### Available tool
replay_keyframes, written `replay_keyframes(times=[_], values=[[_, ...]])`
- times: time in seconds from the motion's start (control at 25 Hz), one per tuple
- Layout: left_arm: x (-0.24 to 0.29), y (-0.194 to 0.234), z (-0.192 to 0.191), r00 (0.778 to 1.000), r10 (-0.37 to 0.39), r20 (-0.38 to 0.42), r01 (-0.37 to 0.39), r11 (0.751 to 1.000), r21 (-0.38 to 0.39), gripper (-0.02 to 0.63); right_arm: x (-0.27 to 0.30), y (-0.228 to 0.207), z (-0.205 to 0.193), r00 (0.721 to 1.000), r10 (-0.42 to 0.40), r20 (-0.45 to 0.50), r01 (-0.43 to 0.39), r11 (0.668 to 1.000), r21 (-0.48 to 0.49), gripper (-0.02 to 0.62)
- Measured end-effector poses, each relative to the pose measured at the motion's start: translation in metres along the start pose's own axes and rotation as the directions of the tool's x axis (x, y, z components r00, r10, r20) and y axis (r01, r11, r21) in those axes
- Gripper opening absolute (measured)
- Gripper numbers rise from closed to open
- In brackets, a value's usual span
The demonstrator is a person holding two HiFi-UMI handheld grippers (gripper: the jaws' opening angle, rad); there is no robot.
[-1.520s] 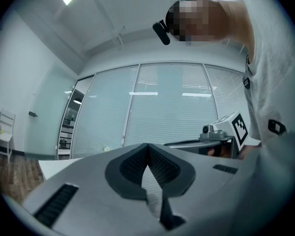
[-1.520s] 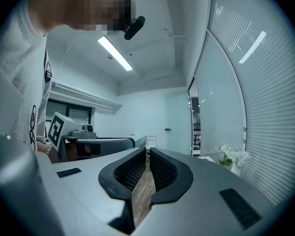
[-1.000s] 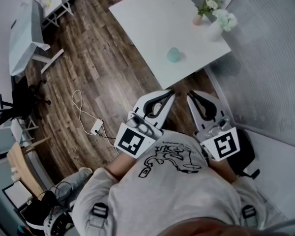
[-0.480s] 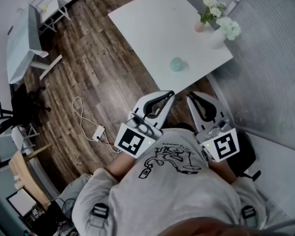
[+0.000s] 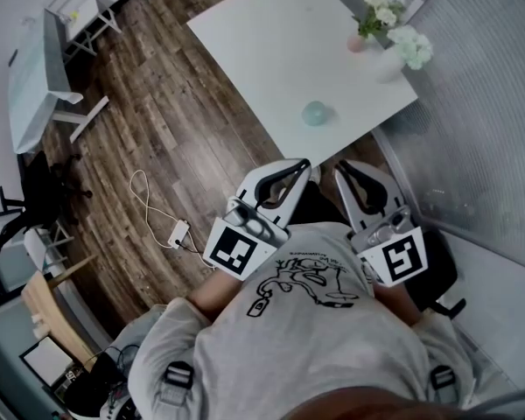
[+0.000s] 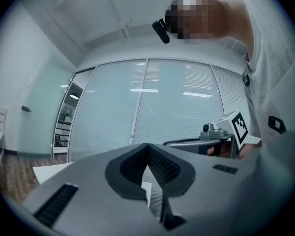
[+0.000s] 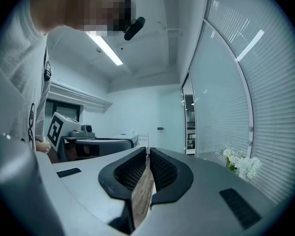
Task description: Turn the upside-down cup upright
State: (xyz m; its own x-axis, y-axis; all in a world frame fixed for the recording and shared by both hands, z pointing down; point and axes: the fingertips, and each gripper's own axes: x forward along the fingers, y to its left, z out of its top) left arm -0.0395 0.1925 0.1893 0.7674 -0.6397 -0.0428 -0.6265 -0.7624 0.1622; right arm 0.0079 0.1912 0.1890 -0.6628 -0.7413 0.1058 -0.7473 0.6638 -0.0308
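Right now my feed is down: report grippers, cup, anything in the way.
Left gripper shut, empty. Right gripper shut, empty. Cup on table near its front edge, untouched. Path clear; flowers beyond cup.

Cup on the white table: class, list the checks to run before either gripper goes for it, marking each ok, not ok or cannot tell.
1. Cup found: on the table, near its closest edge, ok.
2. Room around cup: flowers stand apart at a corner, ok.
3. Left gripper ready to grasp: jaws shut, empty, not ok.
4. Right gripper ready: jaws shut, empty, not ok.
5. Grippers at the cup: both short of the table, not ok.
6. Which way the cup's mouth faces: too small, cannot tell.
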Motion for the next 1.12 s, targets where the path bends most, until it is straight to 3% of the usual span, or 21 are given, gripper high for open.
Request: replay_keyframes(times=[1.12], values=[[0.105, 0.065, -0.035, 0.996, 0.049, -0.081, -0.052, 0.998, -0.028, 0.003, 0.067, -0.106, -0.032, 0.994, 0.096, -0.053, -0.095, 0.995, 0.026, 0.048]])
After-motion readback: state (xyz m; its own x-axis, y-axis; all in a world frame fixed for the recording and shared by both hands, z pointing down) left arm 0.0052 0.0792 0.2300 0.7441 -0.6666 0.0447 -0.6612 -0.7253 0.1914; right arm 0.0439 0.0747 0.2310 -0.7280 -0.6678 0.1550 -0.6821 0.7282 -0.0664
